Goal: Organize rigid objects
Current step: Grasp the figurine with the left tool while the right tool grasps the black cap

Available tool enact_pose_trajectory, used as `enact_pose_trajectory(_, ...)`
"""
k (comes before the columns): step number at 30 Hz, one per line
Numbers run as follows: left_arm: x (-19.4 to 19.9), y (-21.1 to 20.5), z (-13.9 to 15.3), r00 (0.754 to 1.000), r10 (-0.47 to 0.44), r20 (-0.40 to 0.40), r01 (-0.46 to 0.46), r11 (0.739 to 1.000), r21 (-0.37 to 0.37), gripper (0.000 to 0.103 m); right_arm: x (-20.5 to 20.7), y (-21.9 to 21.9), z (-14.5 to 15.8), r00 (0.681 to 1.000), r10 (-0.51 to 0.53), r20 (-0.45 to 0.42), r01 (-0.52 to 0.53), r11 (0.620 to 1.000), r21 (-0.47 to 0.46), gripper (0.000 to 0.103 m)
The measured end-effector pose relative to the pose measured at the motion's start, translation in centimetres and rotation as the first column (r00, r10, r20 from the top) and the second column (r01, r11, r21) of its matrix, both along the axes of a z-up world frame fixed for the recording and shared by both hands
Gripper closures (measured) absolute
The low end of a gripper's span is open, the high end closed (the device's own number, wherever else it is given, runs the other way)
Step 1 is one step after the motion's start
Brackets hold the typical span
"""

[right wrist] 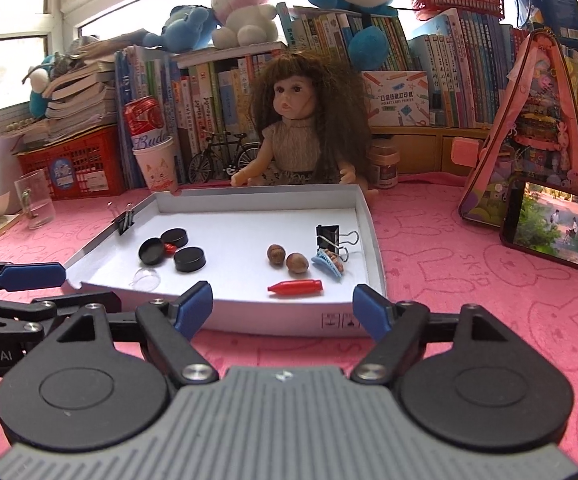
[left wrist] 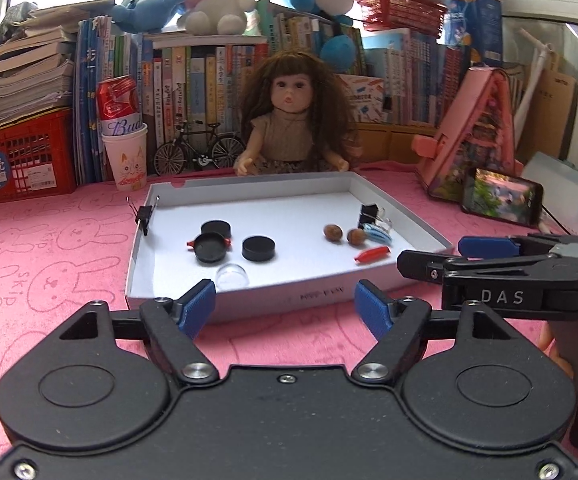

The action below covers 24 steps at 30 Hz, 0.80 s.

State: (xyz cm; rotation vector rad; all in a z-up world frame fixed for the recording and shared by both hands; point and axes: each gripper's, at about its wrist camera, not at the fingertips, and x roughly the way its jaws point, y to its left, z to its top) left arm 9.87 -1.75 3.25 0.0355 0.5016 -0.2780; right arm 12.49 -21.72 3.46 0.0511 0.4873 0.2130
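Both claws, left claw and right claw, are hanging wide and empty at frame bottom. Small objects are lying grouped inside white tray, frame centre; sorting appears nearly finished.

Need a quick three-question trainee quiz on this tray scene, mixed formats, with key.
1. True or false: the red bottle lies inside the white tray.
2. How many nuts sit in the tray? A) one B) two C) four
3. Fill in: the left tongs and right tongs both stand ____, with nothing between them.

Key: 1 true; 2 B; 3 open.
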Motion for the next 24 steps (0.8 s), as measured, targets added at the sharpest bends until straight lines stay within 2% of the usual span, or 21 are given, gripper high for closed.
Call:
enact_pose_trajectory(5,-1.7,0.1,-0.3,0.999,-0.037,-0.021,0.037,0.999,-0.008,0.028,-2.2,-0.6,-0.2,1.0,0.025,0.004,-0.025,1.0,-0.008,0.016)
enact_pose_trajectory(10,-3.5,0.9,-0.4,0.994,-0.092,-0.05,0.089,0.994,-0.064,0.031,-4.7,-1.8,-1.0,0.998,0.06,-0.004,-0.06,0.998,0.021,0.013)
enact_pose_trajectory(15,-5.6,1.2,-0.9,0.989,-0.134,-0.062,0.13,0.99,-0.061,0.034,-6.8,-1.8,-1.8,0.996,0.092,-0.001,-0.092,0.996,-0.017,0.013)
enact_pose_trajectory(20,-6.3,0.8,-1.6,0.974,-0.197,-0.108,0.189,0.978,-0.086,0.053,-8.1,-1.4,-2.5,0.989,0.148,-0.01,-0.148,0.989,-0.03,0.013)
enact_pose_trajectory(24,-5.7,-0.2,-2.2,0.967,-0.211,-0.142,0.196,0.974,-0.115,0.054,-8.9,-0.7,-2.9,0.983,0.182,-0.009,-0.182,0.982,-0.046,0.013)
